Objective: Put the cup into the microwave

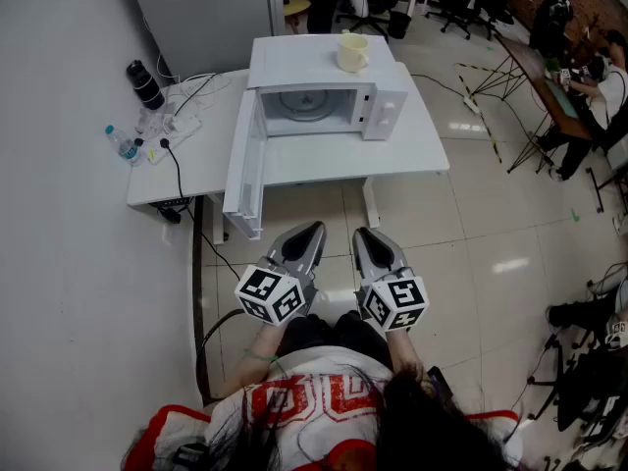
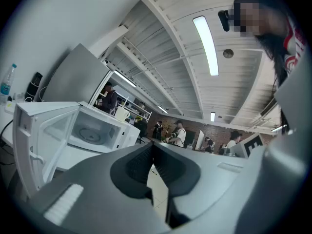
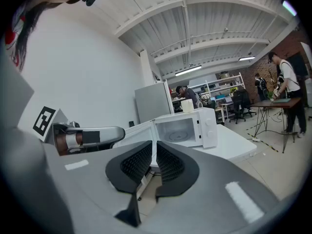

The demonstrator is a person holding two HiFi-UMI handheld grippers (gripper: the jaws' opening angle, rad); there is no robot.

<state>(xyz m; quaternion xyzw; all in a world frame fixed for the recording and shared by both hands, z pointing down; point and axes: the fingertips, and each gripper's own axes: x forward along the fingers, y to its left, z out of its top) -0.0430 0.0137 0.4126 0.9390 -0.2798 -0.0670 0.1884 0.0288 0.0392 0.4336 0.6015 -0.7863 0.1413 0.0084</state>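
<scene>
Head view: microwave on white table, door swung open at its left, turntable showing inside. Cup: cream, upright on top of microwave, right of centre. Left gripper & right gripper: side by side, well in front of microwave, off the table, tips twd it. Both jaw pairs pressed together, nothing betw. Water bottle: far left of microwave.

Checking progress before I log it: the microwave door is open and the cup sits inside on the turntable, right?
No. The door is open, but the cup stands on top of the microwave, not inside on the turntable; the head view shows it.
</scene>
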